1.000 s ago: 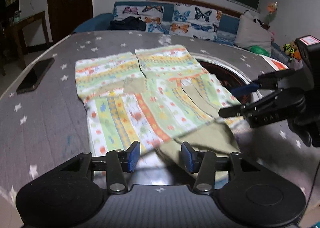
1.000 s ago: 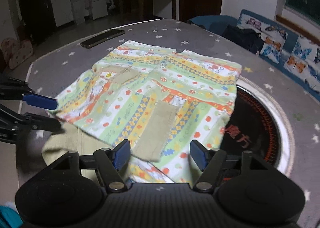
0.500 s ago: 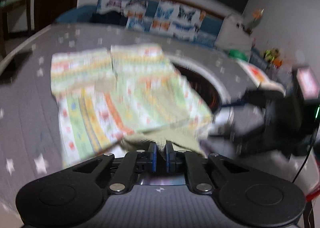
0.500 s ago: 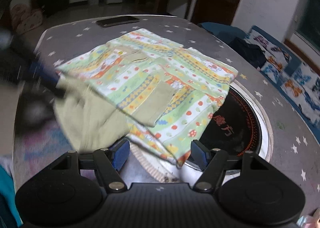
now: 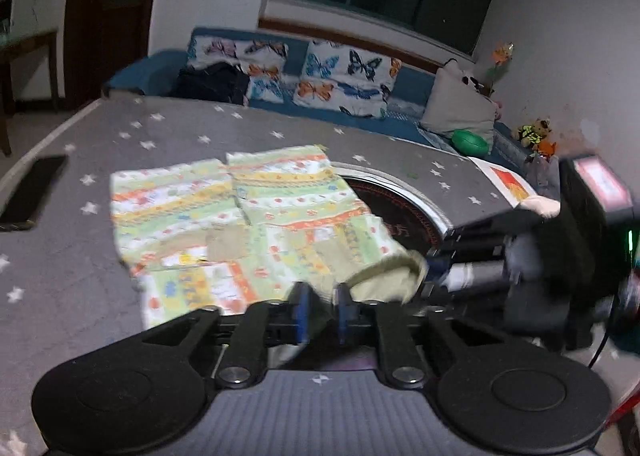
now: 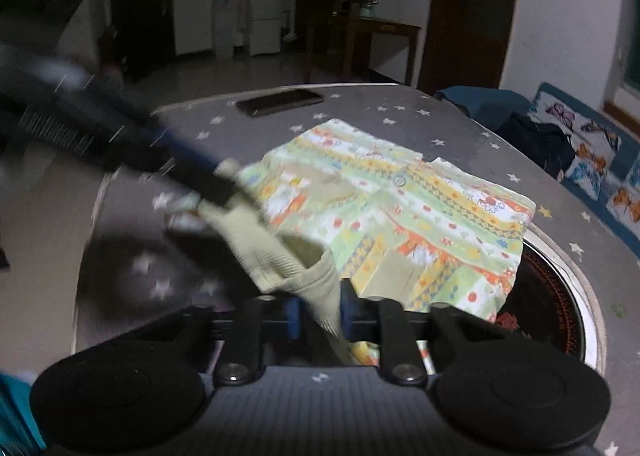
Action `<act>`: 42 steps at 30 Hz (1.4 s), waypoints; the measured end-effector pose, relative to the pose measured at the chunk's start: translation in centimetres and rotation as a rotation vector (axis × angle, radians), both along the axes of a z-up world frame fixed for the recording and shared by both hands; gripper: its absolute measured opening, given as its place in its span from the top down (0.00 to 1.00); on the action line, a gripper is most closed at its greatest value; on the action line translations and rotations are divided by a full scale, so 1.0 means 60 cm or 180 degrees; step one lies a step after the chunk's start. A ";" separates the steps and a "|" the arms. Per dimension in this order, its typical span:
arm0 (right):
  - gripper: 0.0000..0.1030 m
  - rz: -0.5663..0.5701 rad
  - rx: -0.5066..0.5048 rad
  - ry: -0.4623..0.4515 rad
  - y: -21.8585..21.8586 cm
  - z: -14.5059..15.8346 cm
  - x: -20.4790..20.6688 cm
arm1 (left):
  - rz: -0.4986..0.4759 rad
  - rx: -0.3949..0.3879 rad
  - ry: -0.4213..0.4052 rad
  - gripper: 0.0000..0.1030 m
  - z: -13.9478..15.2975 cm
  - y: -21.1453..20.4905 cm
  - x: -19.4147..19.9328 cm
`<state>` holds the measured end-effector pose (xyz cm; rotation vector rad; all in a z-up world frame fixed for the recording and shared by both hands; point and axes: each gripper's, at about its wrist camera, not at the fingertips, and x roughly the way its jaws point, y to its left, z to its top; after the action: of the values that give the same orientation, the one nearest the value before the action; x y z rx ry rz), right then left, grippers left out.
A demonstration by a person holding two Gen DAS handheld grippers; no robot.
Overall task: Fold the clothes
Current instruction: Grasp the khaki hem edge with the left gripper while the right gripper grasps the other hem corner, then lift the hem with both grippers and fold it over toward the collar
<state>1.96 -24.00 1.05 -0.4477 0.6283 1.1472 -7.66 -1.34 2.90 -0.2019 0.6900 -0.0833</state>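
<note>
Now each hand-held gripper, left (image 5: 320,310) and right (image 6: 320,310), pinches the shorts' (image 5: 280,216) olive waistband (image 6: 292,264)

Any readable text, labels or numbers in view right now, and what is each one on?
Red characters on the black cooktop set in the table: blurred; the right wrist view shows only part of one, cut off by the shorts.
Red and white label on the right tool's body: too blurred to read.
Nothing else carries legible text.
</note>
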 end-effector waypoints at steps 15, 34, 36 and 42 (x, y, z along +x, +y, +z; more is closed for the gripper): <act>0.96 -0.0167 0.0277 0.0114 -0.011 0.035 0.011 | -0.0212 0.1659 -0.0028 0.84 -0.119 -0.034 -0.010; 0.96 0.0130 0.0390 -0.0124 0.005 0.147 0.013 | -0.0322 0.1105 -0.0355 0.95 0.018 0.011 -0.085; 0.96 0.0091 0.0333 -0.0130 0.039 0.140 0.040 | -0.0215 0.1052 -0.0310 0.95 0.012 0.037 -0.052; 0.96 -0.0045 0.0185 -0.0057 0.124 0.113 0.121 | -0.0001 0.0971 -0.0100 0.95 -0.011 0.113 0.046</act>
<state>9.24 -16.59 7.80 -0.4030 0.5803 1.1441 -4.90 5.45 2.24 0.0919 0.6627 0.0190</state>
